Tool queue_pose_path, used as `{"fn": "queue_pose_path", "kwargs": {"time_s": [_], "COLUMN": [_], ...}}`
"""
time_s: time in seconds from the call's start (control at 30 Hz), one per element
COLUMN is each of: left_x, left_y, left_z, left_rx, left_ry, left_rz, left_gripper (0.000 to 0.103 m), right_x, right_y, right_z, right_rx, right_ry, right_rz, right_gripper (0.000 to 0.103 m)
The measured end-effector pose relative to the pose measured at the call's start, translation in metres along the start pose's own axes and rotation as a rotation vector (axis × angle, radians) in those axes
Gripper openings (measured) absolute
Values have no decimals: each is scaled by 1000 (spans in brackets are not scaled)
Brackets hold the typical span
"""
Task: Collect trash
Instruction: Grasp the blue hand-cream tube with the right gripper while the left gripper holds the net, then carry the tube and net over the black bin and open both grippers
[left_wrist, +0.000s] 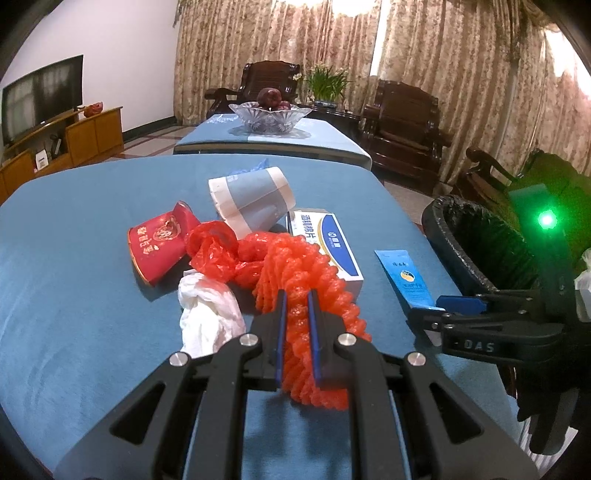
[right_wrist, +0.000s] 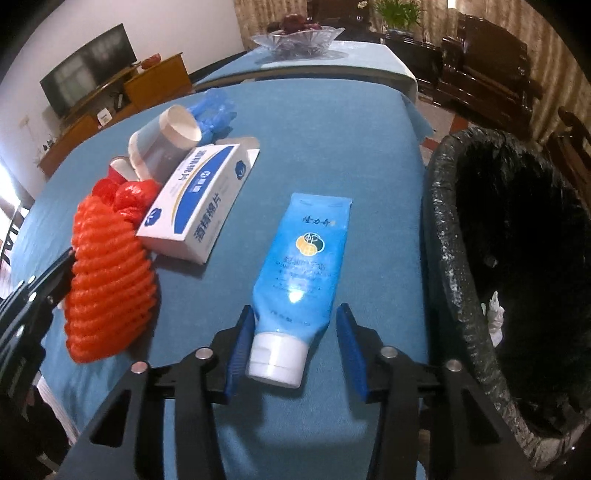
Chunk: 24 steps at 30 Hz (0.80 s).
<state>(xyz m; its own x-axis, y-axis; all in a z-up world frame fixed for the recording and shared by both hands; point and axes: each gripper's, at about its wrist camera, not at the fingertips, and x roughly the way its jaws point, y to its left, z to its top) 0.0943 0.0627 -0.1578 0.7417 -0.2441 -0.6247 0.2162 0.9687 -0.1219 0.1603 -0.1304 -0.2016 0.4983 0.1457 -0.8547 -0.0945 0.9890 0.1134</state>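
My left gripper (left_wrist: 297, 299) is shut on an orange foam net (left_wrist: 295, 273) that lies on the blue table (left_wrist: 92, 295); the net (right_wrist: 107, 273) also shows at the left of the right wrist view. My right gripper (right_wrist: 295, 317) stands open around the capped end of a blue tube (right_wrist: 303, 258). Its left pad is at the tube's side, its right pad stands apart. Behind the net lie a white and blue box (left_wrist: 332, 243), a red plastic bag (left_wrist: 214, 247), a red cup (left_wrist: 159, 240), a white crumpled wad (left_wrist: 207, 310) and a blue paper cup (left_wrist: 251, 199).
A bin with a black liner (right_wrist: 443, 221) stands off the table's right edge, with a white scrap inside. A blue glove (right_wrist: 216, 110) lies at the far side. A second table holds a glass fruit bowl (left_wrist: 269, 114). Dark wooden chairs (left_wrist: 402, 122) stand behind.
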Motion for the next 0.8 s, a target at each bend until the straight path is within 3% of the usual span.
{"fn": "queue_pose_path", "kwargs": {"time_s": [0.17, 0.27, 0.8], "left_x": [0, -1, -33], "left_y": [-2, -3, -35], "left_z": [0, 0, 29], "left_rx": [4, 6, 26], "left_ry": [1, 0, -89], "left_rz": [-2, -2, -55], "left_gripper": [10, 10, 10], "right_x": [4, 0, -85], "right_y": [10, 8, -17], "right_z": [2, 1, 22], "right_rx": [-30, -29, -6], "right_ry": [-21, -28, -229], "right_rz": [-36, -13, 50], "right_gripper": [44, 43, 43]}}
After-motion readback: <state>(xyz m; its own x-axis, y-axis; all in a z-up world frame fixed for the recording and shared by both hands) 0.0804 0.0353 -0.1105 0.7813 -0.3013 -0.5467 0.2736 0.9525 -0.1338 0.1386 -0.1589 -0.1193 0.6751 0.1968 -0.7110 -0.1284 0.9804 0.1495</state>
